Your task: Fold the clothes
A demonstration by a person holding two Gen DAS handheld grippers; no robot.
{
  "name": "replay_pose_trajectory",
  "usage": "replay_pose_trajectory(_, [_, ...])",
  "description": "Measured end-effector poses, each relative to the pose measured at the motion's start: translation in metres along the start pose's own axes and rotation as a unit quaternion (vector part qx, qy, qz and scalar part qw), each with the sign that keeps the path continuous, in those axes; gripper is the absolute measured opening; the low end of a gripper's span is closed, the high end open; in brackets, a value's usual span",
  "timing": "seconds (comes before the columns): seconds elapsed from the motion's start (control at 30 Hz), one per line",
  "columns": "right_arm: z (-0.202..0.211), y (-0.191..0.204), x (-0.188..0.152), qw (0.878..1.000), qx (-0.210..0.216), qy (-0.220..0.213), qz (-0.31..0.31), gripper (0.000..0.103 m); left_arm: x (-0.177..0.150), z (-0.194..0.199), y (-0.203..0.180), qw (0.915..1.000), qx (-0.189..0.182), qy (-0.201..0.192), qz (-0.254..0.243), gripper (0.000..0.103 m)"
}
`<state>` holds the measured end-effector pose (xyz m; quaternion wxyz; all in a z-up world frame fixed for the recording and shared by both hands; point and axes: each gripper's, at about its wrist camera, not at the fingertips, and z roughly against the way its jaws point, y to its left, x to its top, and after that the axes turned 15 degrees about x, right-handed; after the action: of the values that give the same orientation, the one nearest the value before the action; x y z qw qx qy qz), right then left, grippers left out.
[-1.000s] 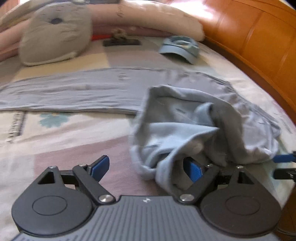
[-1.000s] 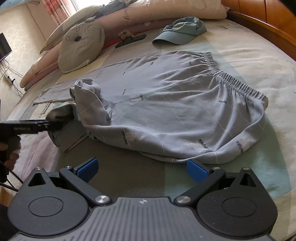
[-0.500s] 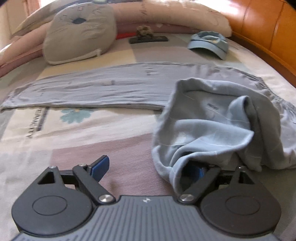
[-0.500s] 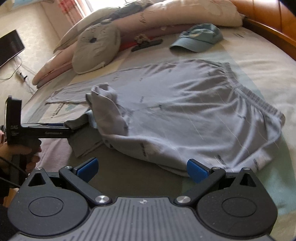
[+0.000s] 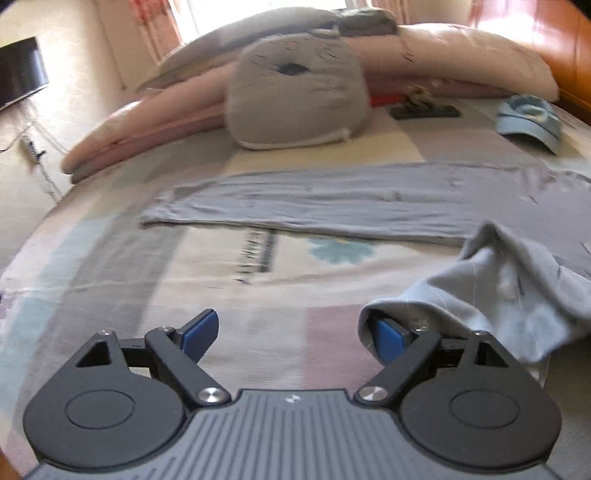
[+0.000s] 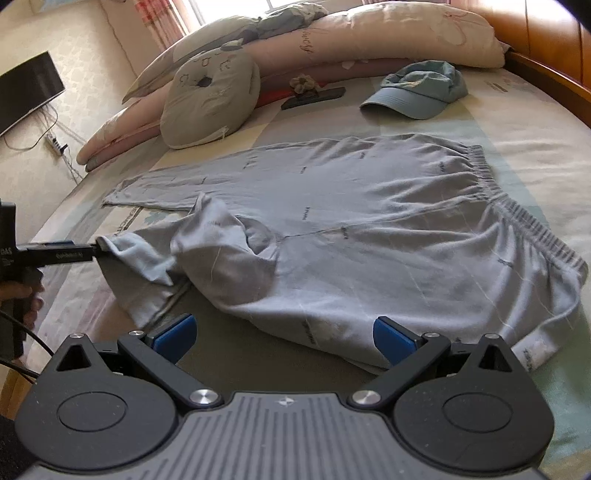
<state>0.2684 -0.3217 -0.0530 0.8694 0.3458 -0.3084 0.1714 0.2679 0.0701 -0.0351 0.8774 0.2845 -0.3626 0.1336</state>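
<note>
Grey pants (image 6: pixel 369 229) lie spread on the bed, waistband to the right. One leg (image 5: pixel 332 206) lies flat and straight toward the left. The other leg (image 5: pixel 498 291) is bunched up, and its cuff hangs over the right finger of my left gripper (image 5: pixel 291 325). That gripper is open wide, with only bedsheet between its pads. In the right wrist view the left gripper (image 6: pixel 94 253) comes in from the left, held by a hand, cuff draped on its tip. My right gripper (image 6: pixel 282 328) is open and hovers at the near edge of the pants, holding nothing.
A round grey cushion (image 5: pixel 295 96) and long pink pillows (image 6: pixel 388 33) line the far side of the bed. A blue cap (image 6: pixel 417 92) and a dark flat object (image 6: pixel 314 98) lie beyond the pants. The wooden bed frame (image 6: pixel 546 37) curves on the right; a TV (image 6: pixel 26 88) stands far left.
My left gripper has swung to the left, and the bunched leg, still hooked on its right finger, has stretched out leftward. The right gripper has pulled back slightly.
</note>
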Motion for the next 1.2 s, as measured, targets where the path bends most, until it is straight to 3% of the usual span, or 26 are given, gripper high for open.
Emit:
replay_pose_trajectory(0.47, [-0.026,0.026,0.004,1.000,-0.005,0.014,0.003,0.103,-0.006,0.012,0.069,0.9969,0.065,-0.041,0.017,0.088])
replay_pose_trajectory(0.7, [-0.040,0.041,0.010,1.000,-0.005,0.023,0.014,0.103,-0.005,0.029,0.097,0.9959,0.061,-0.062,0.025,0.088])
replay_pose_trajectory(0.93, [-0.056,0.055,0.017,0.999,0.006,0.036,0.029,0.103,-0.015,0.049,0.122,0.9954,0.068,-0.066,0.016,0.088])
replay_pose_trajectory(1.07, [-0.066,0.062,0.020,0.998,0.013,0.046,0.038,0.103,-0.028,0.058,0.136,0.9933,0.095,-0.065,0.001,0.088])
replay_pose_trajectory(1.2, [-0.075,0.069,0.025,0.997,0.021,0.055,0.050,0.103,-0.031,0.062,0.154,0.9912,0.116,-0.063,0.017,0.088])
